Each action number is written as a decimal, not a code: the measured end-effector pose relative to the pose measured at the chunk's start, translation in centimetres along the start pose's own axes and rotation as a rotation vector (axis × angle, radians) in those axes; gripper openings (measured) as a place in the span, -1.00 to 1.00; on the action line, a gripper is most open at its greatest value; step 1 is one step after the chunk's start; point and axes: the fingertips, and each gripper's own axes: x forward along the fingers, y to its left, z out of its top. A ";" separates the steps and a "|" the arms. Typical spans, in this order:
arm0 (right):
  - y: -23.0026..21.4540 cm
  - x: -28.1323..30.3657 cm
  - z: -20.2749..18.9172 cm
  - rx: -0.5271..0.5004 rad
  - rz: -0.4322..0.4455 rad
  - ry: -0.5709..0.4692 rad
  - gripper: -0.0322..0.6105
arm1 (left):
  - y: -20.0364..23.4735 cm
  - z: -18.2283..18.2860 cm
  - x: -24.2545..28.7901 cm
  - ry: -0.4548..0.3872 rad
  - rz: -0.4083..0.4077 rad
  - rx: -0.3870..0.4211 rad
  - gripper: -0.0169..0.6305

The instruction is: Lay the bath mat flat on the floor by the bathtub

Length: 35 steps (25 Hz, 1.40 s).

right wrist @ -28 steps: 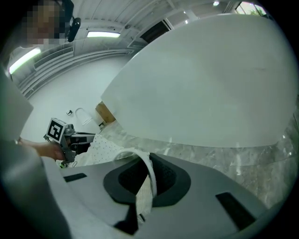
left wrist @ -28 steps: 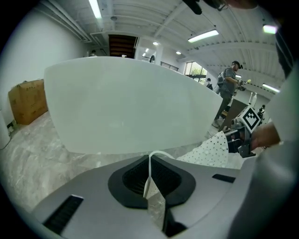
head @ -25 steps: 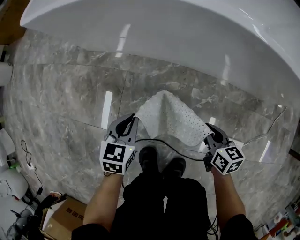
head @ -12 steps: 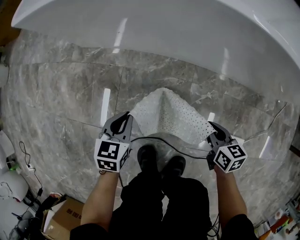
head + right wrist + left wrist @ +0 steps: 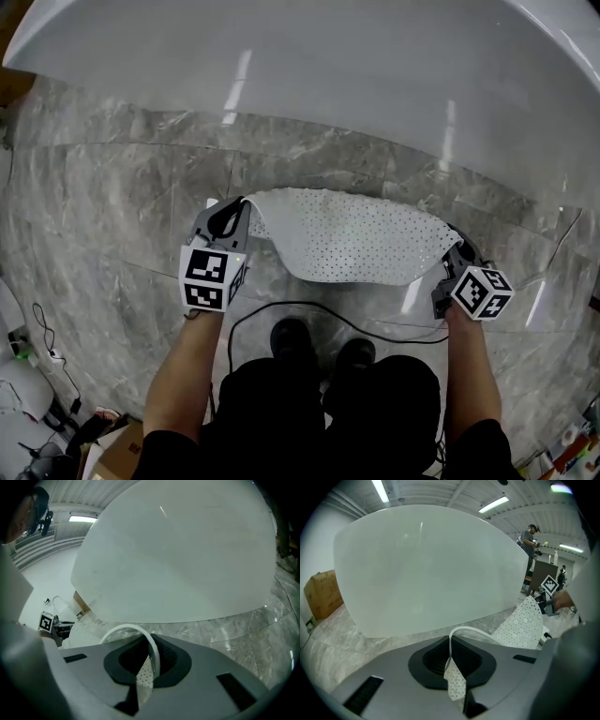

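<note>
Pinching tight, the jaws of the left gripper [image 5: 452, 663] are closed on one corner of the bath mat [image 5: 347, 239], and a small dotted flap of it pokes out between the pads in the left gripper view. The right gripper [image 5: 149, 663] is clamped the same way on the opposite corner, where the mat's white edge curls up over its jaws.

Between the two, seen from the head view, the mat is stretched to its full width with no fold in it. It sags in a shallow curve toward the person's shoes [image 5: 314, 342]. It hangs just in front of the bathtub [image 5: 328, 66], roughly parallel to the tub's side, over the grey marble floor [image 5: 112, 216]. I cannot tell whether its lower edge touches the tiles yet.

To my eye the job is well past halfway: the mat is gripped, opened out and brought to the right spot. What is left is the lowering, getting the whole sheet down flat on the floor beside the tub, and then letting both corners go.

A black cable [image 5: 281, 307] runs across the tiles just below the mat's near edge, so it could end up trapped under that edge and leave a ridge
</note>
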 end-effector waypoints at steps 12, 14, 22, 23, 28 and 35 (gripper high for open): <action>-5.4 3.1 -3.3 -0.068 -0.021 0.062 -0.82 | -1.1 -4.1 4.4 0.096 -0.048 0.137 -0.88; -6.1 3.9 -3.2 -0.103 -0.028 0.072 -0.82 | -0.9 -4.5 5.4 0.099 -0.041 0.137 -0.87; -8.9 7.5 -3.3 -0.182 -0.083 0.101 -0.81 | 1.4 -5.2 9.8 0.125 0.014 0.118 -0.88; -9.2 7.8 -3.7 -0.180 -0.089 0.106 -0.81 | 1.2 -5.3 10.3 0.132 0.009 0.132 -0.87; -10.8 9.0 -5.9 -0.283 -0.145 0.160 -0.79 | 0.9 -6.1 12.7 0.163 0.013 0.158 -0.84; -13.6 8.0 -6.5 -0.198 -0.201 0.140 -0.50 | 4.2 -4.8 12.2 0.114 0.104 0.142 -0.83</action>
